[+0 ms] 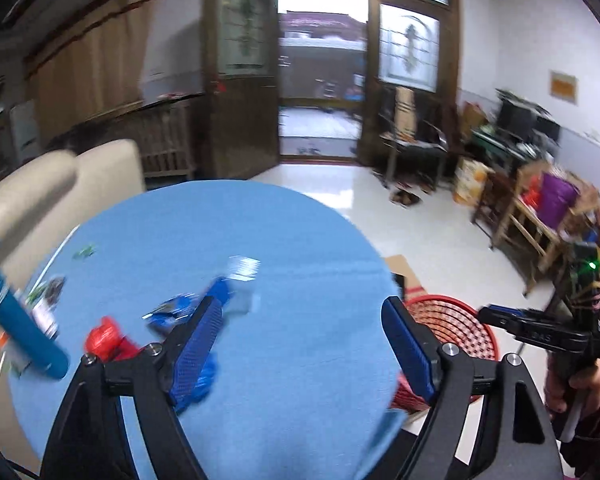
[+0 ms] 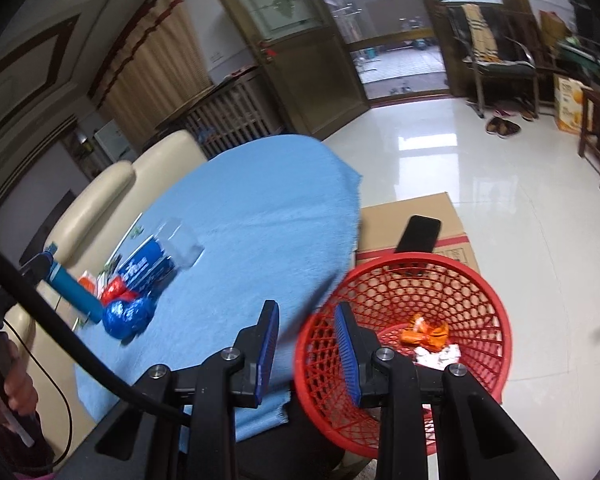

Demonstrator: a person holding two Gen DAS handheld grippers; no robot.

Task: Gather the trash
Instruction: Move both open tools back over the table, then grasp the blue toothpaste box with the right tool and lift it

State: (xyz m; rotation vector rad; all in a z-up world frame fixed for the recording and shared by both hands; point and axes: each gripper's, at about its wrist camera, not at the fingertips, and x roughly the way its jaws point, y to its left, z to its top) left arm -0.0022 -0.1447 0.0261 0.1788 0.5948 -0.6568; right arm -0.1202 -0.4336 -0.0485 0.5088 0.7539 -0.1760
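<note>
A round table with a blue cloth (image 1: pixel 300 240) (image 2: pixel 260 208) holds trash at its left: a crumpled blue wrapper (image 2: pixel 128 316) (image 1: pixel 204 380), a red wrapper (image 1: pixel 106 338) (image 2: pixel 114 288), a blue packet (image 2: pixel 146 266) (image 1: pixel 172 308) and a clear plastic piece (image 2: pixel 180 246) (image 1: pixel 242 276). My left gripper (image 1: pixel 304 344) is open and empty above the cloth, its left finger over the blue wrapper. My right gripper (image 2: pixel 306 348) is open and empty at the rim of a red mesh basket (image 2: pixel 480 292) (image 1: pixel 448 316) that holds an orange wrapper (image 2: pixel 424 334) and white crumpled paper (image 2: pixel 438 354).
A teal bottle (image 1: pixel 16 316) (image 2: pixel 74 290) lies at the table's left edge. A cardboard box (image 2: pixel 412 216) with a black phone (image 2: pixel 418 234) stands behind the basket. A cream sofa (image 2: pixel 112 184) is left of the table. Wooden chairs (image 1: pixel 540 216) stand at the right.
</note>
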